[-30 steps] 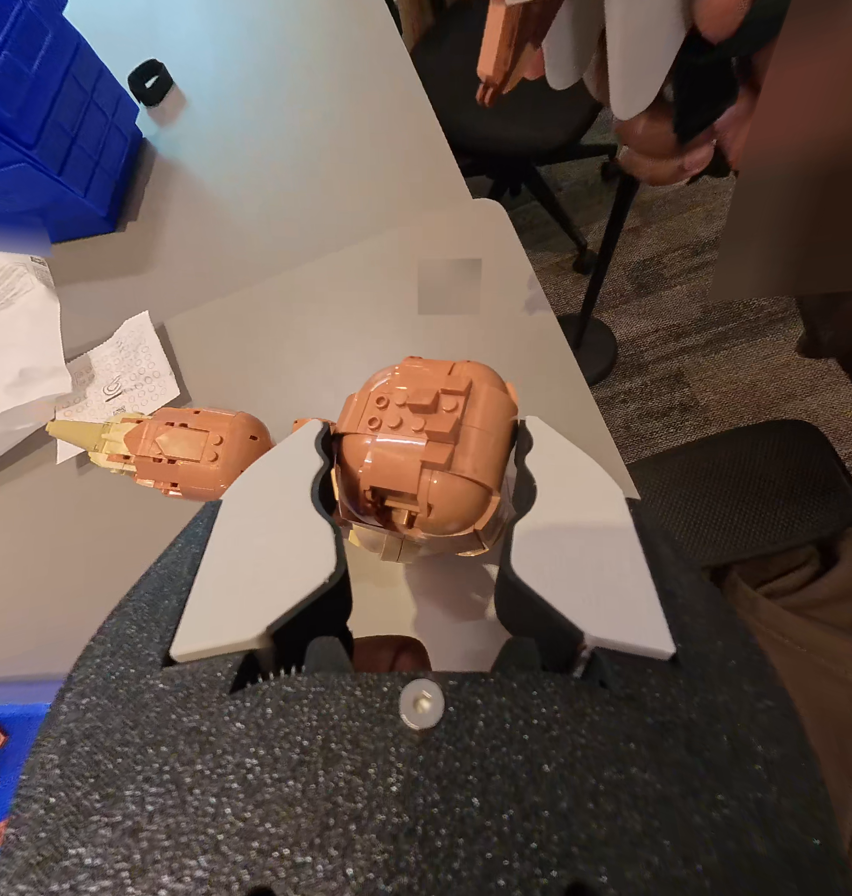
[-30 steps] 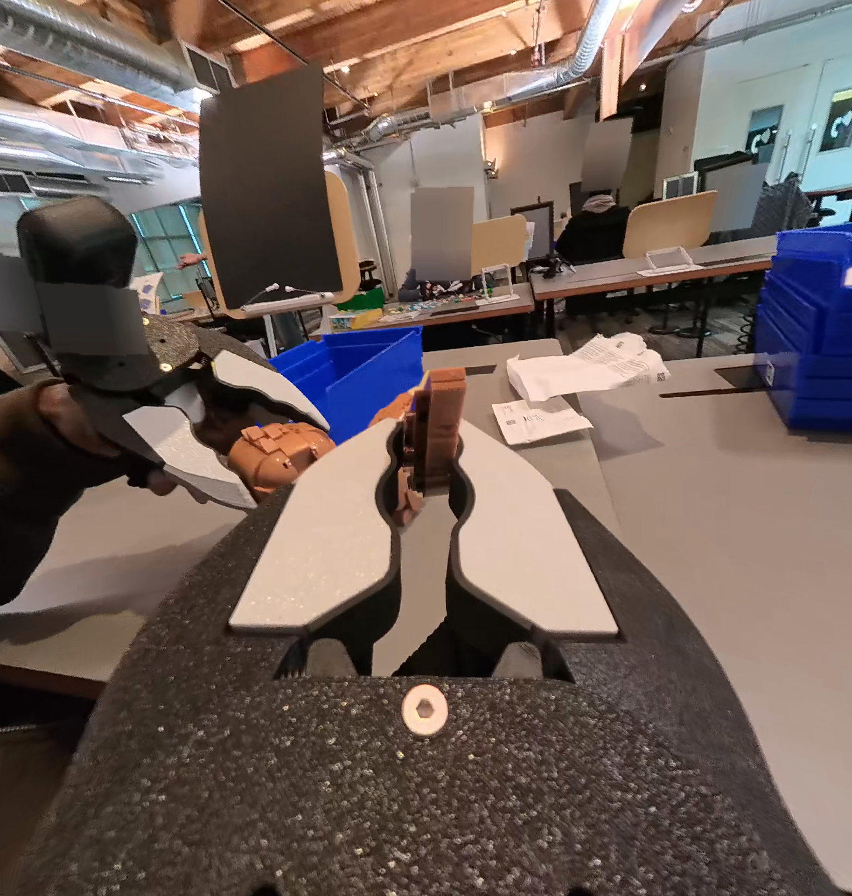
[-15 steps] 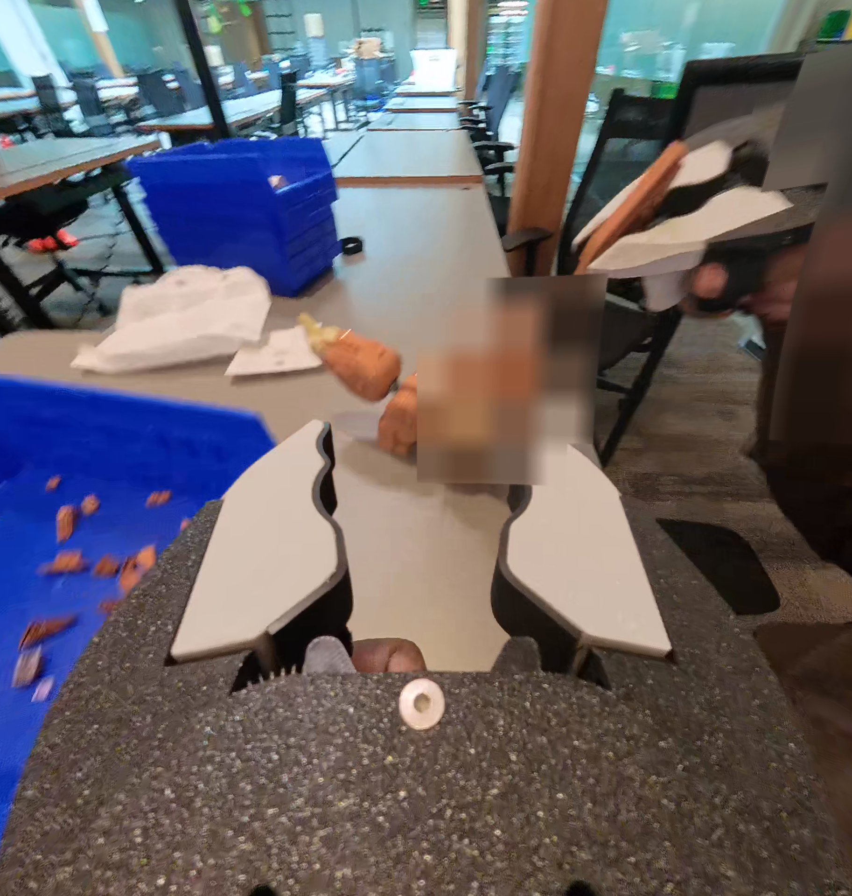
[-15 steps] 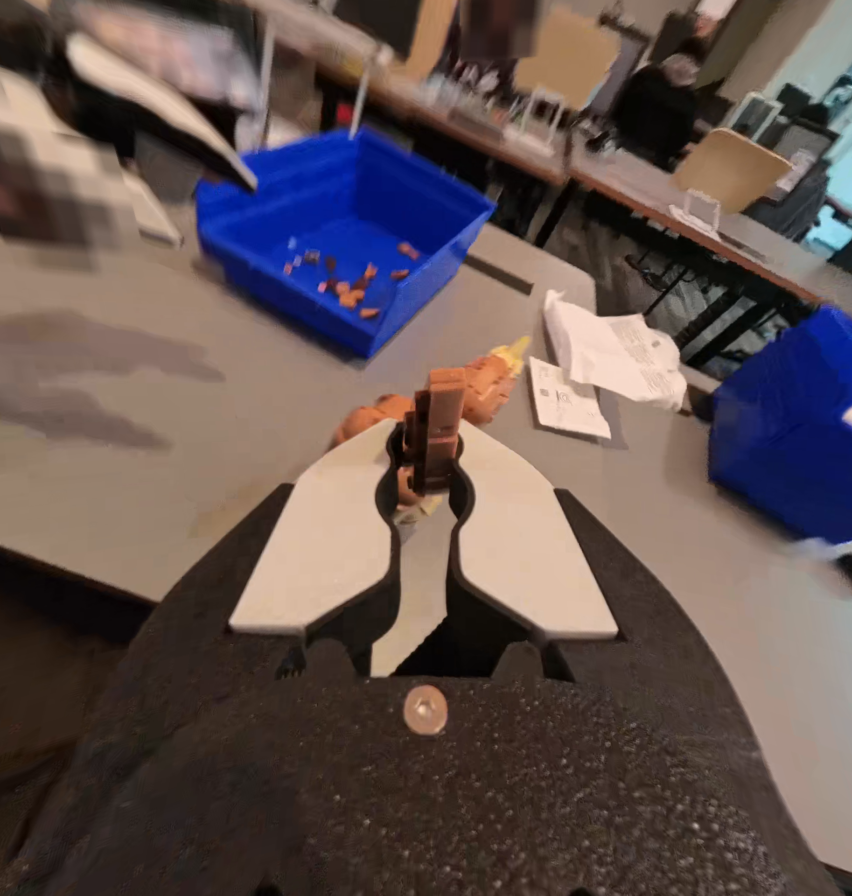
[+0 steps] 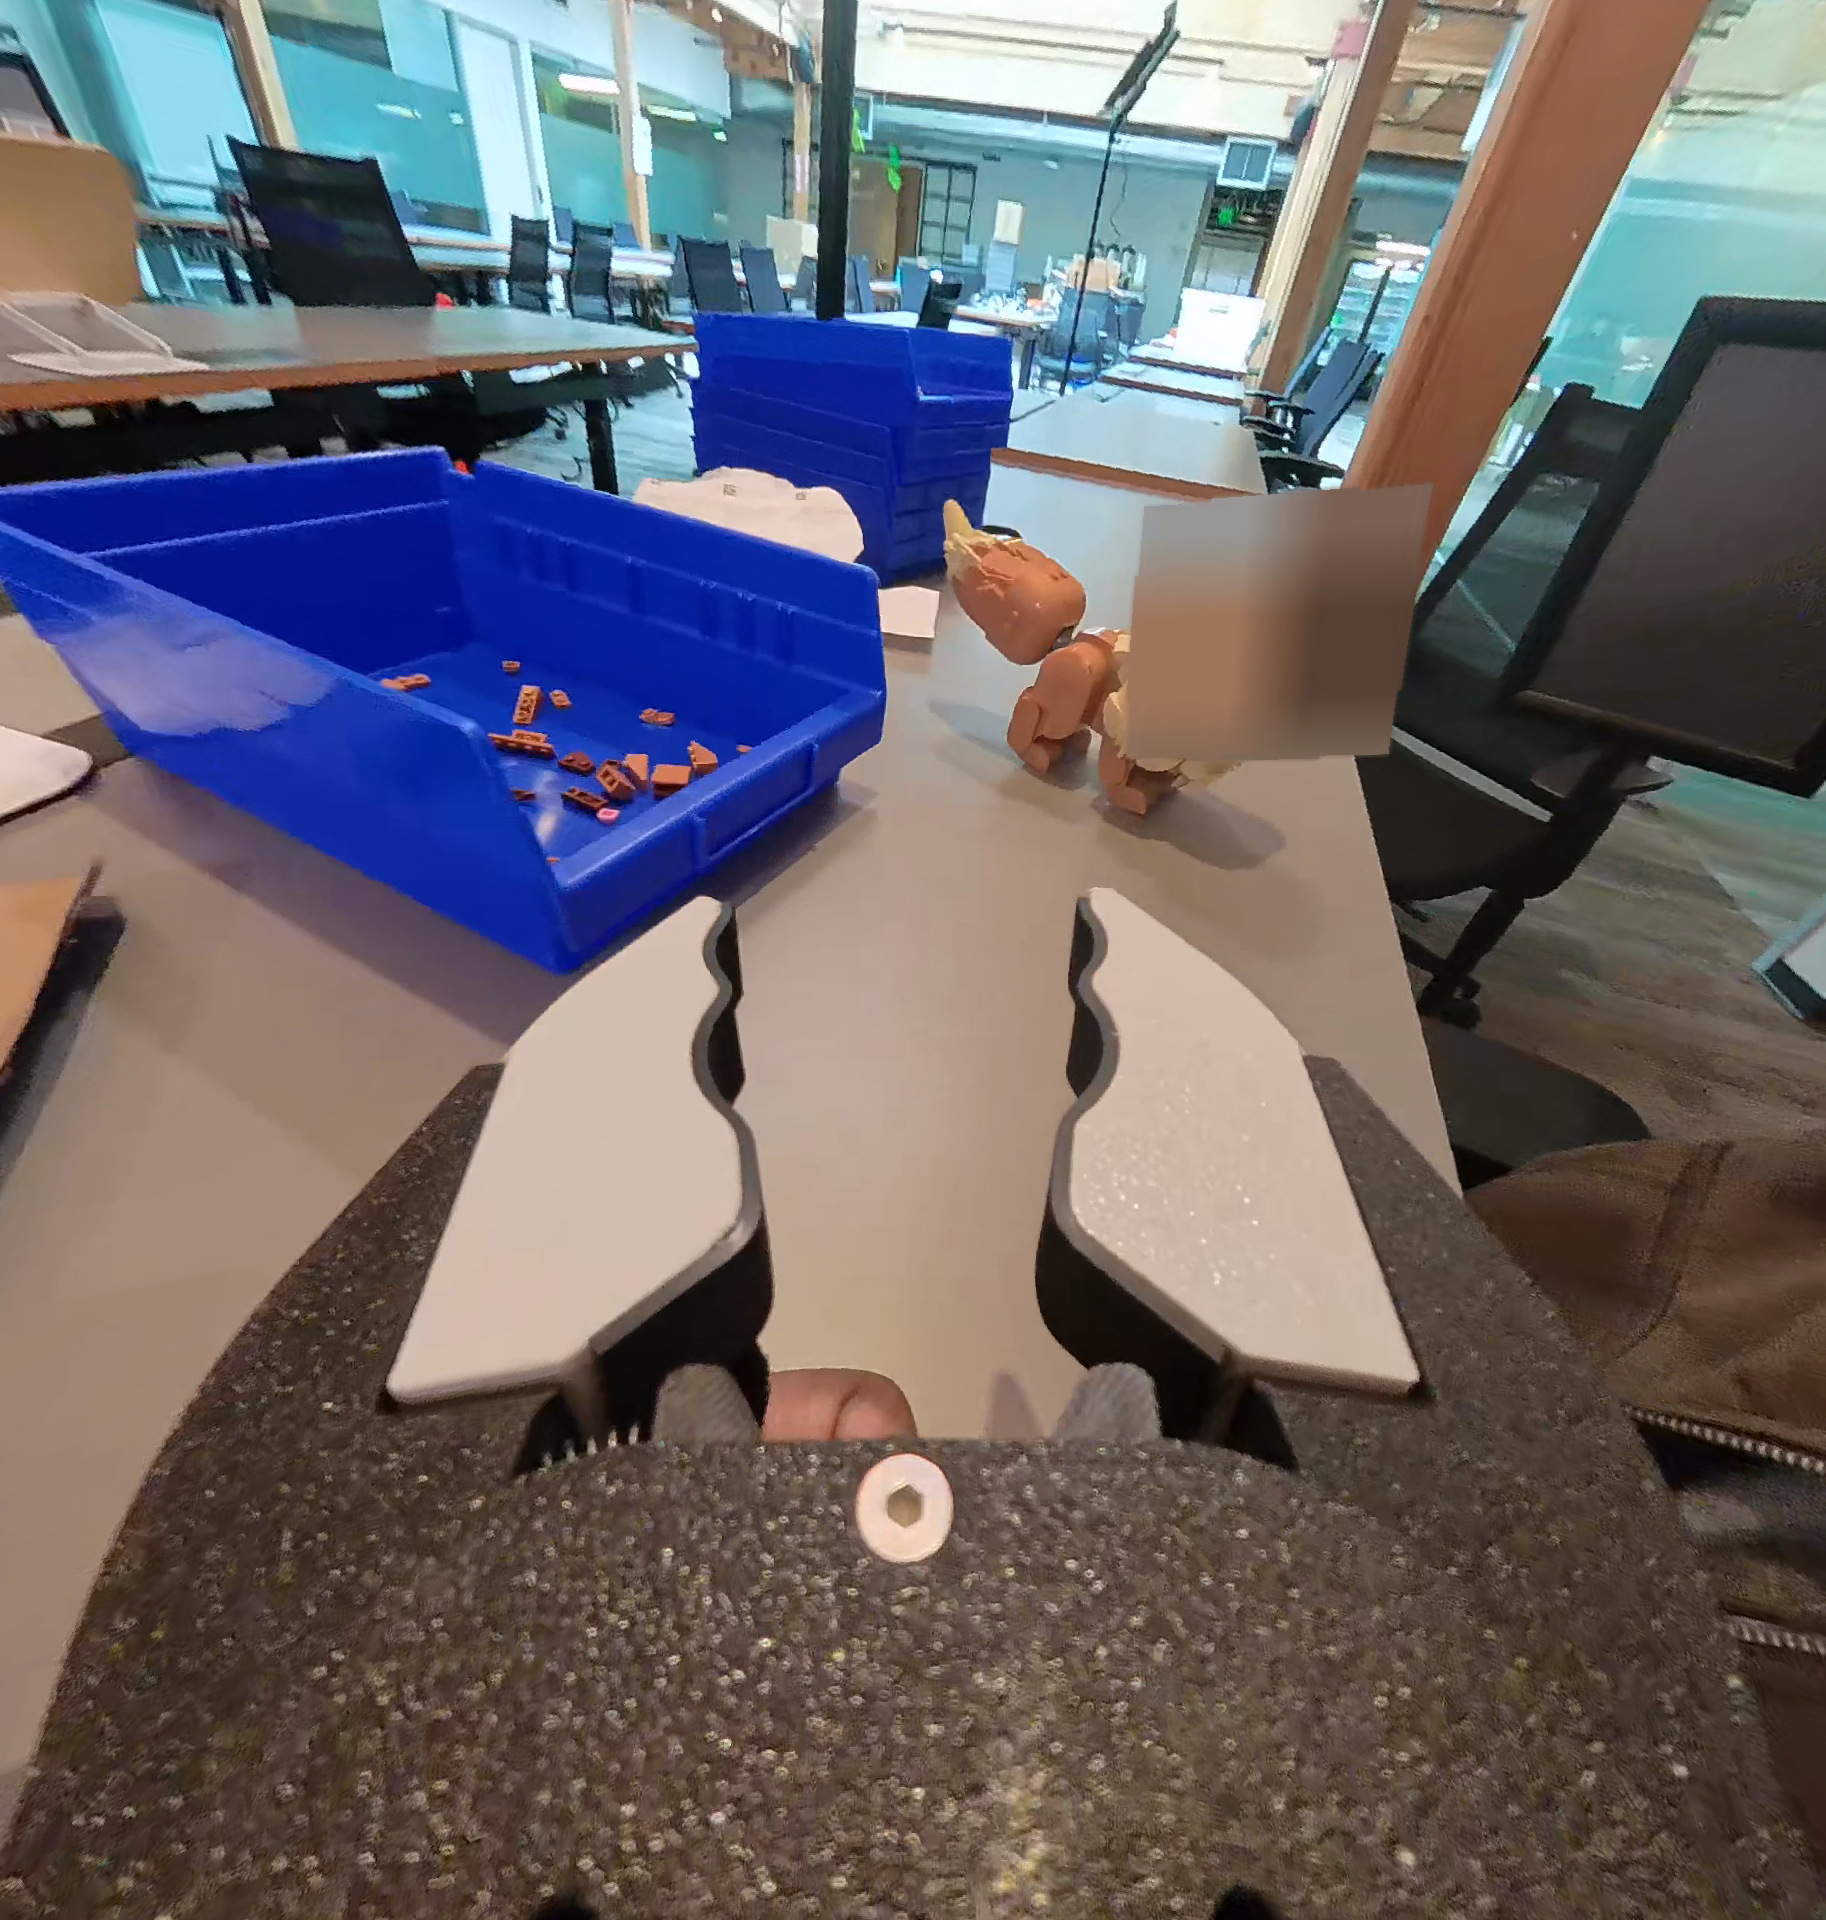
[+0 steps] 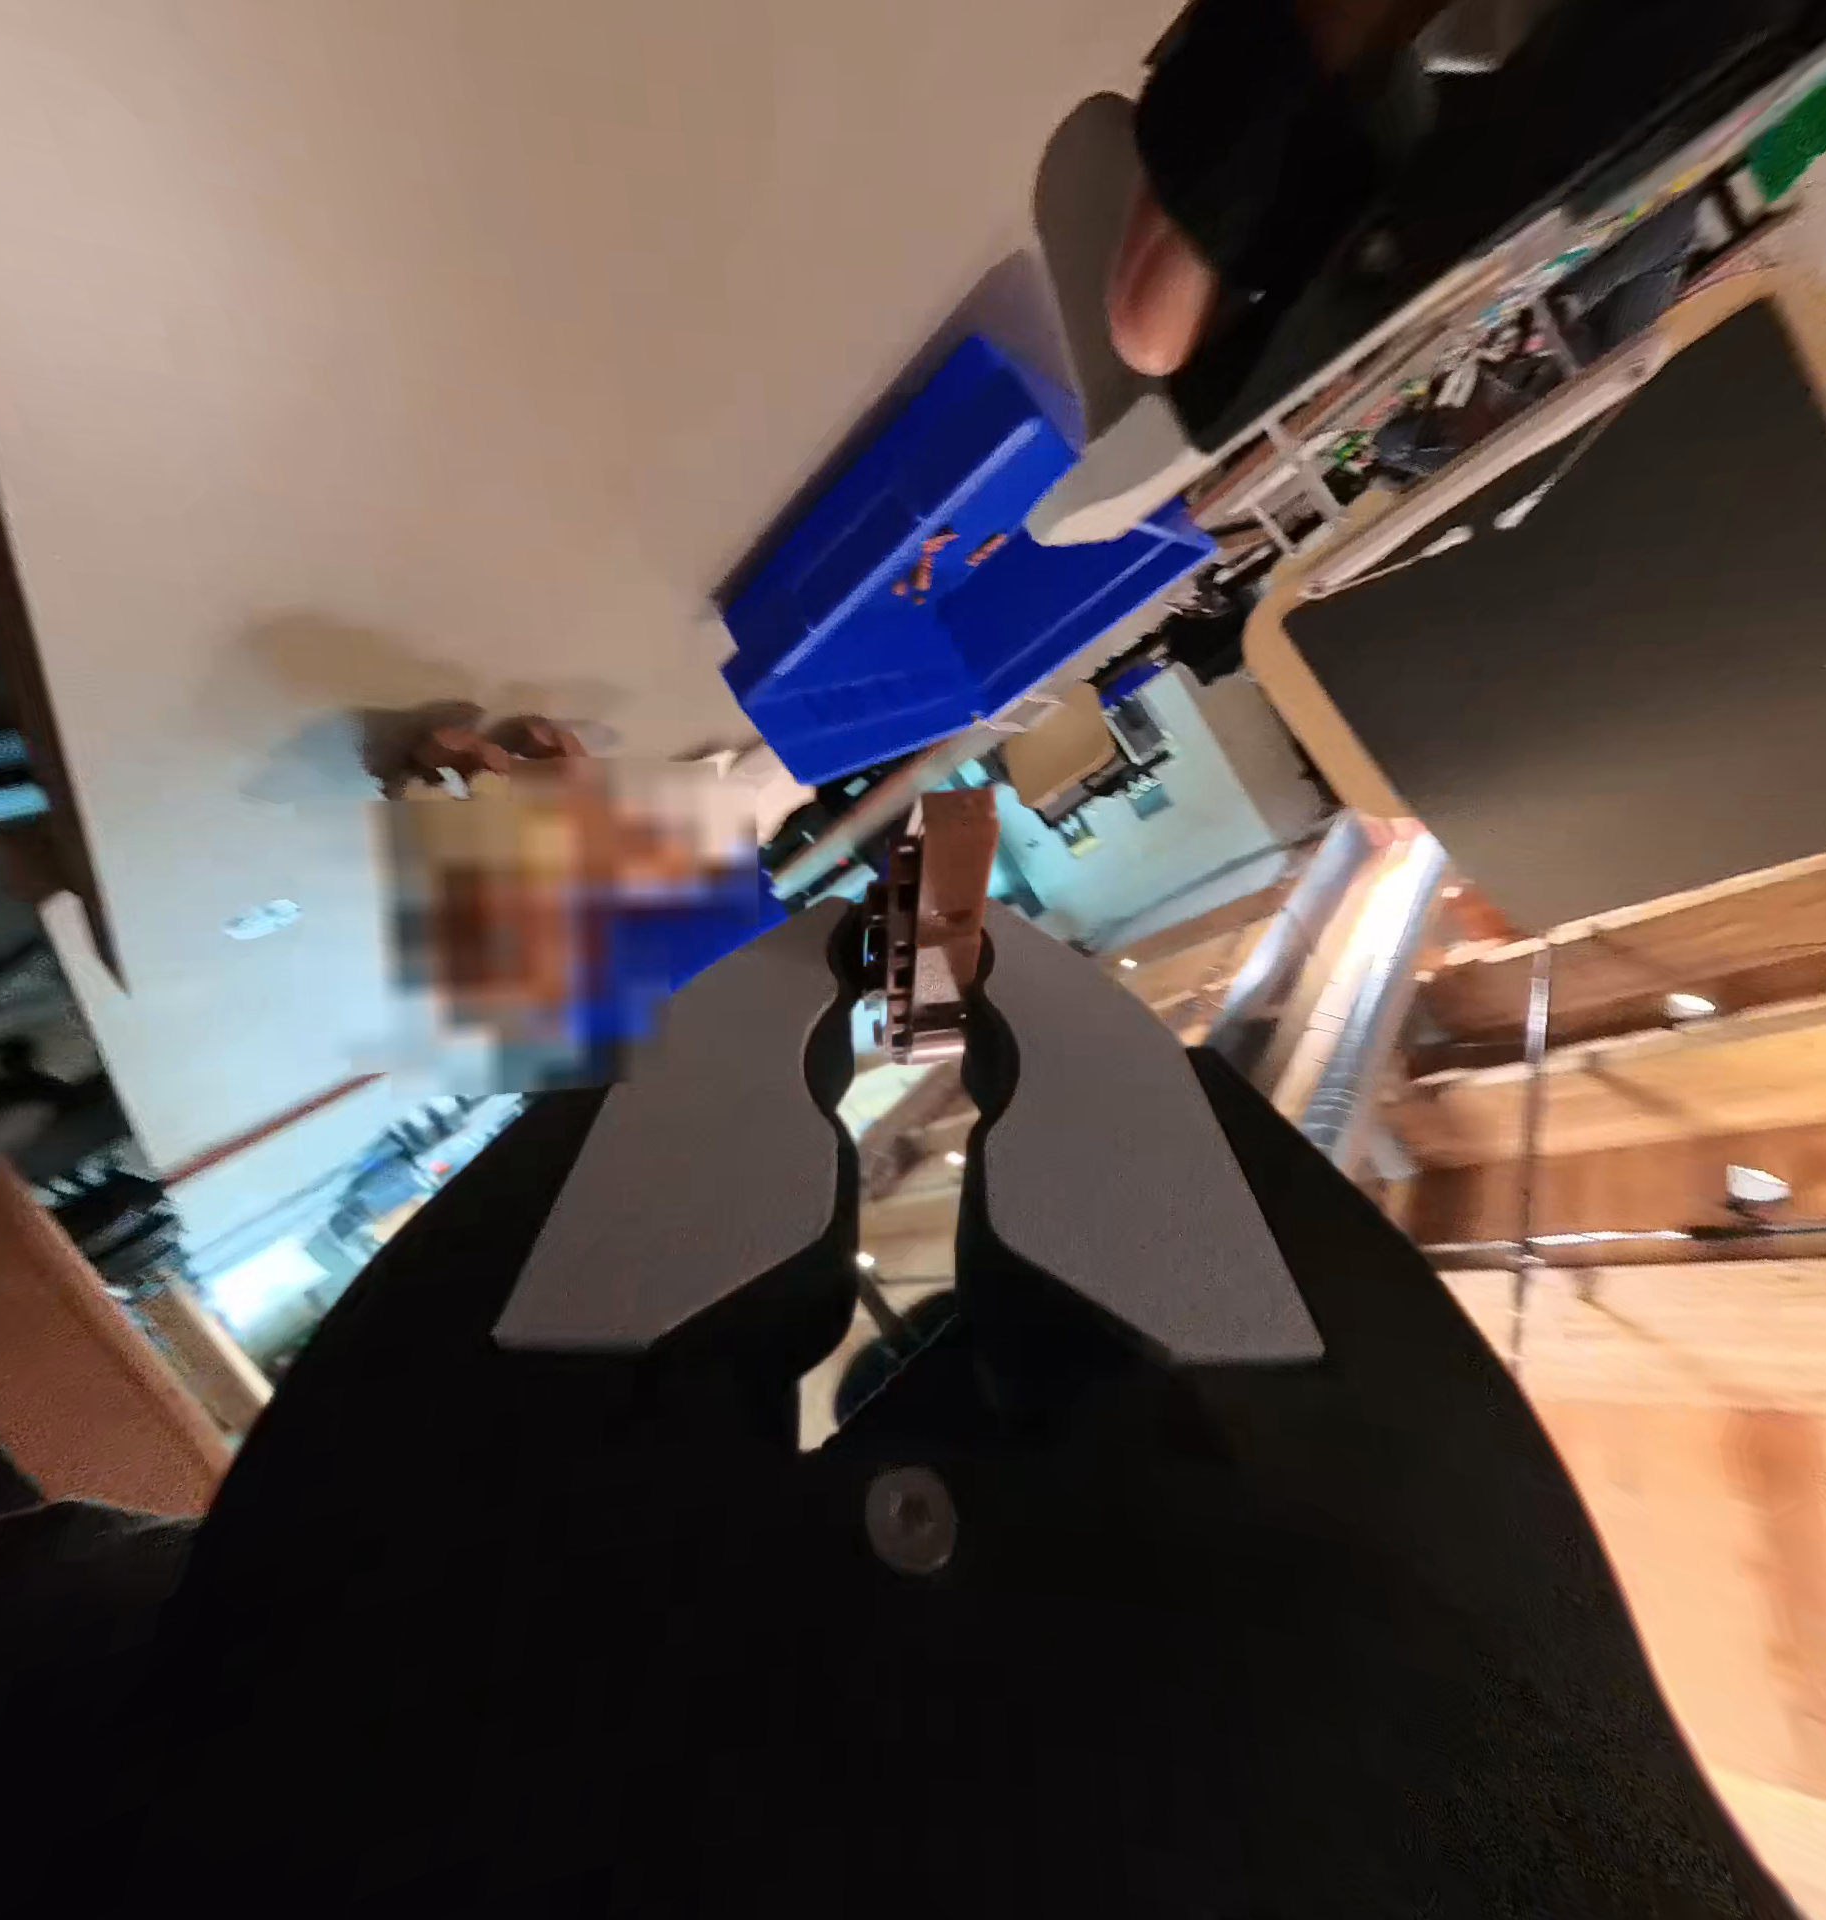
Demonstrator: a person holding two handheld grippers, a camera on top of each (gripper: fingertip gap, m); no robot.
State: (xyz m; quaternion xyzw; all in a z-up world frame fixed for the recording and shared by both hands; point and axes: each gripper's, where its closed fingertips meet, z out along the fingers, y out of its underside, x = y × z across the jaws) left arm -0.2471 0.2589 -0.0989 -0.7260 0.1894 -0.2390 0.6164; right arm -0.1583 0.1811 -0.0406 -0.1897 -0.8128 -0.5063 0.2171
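My left gripper (image 5: 904,920) is open and empty, held above the grey table (image 5: 888,987). Ahead of it to the right stands a brown brick-built animal figure (image 5: 1070,675), partly under a blur patch. A blue bin (image 5: 680,862) with several small brown bricks (image 5: 618,774) sits ahead on the left. My right gripper (image 6: 914,940) is shut on a small brown brick piece (image 6: 935,914), which sticks out beyond its fingertips. The right wrist view is rolled almost upside down and blurred. It shows the blue bin (image 6: 930,634) and the other gripper (image 6: 1117,343) in a hand.
A stack of blue bins (image 5: 847,436) and white paper bags (image 5: 763,509) lie farther back on the table. Black office chairs (image 5: 1574,665) stand off the table's right edge. A cardboard sheet (image 5: 5,977) lies at the left.
My left gripper let go of the brown figure and drew back from it; its jaws have narrowed a little. My right gripper kept hold of the brown piece and rolled over.
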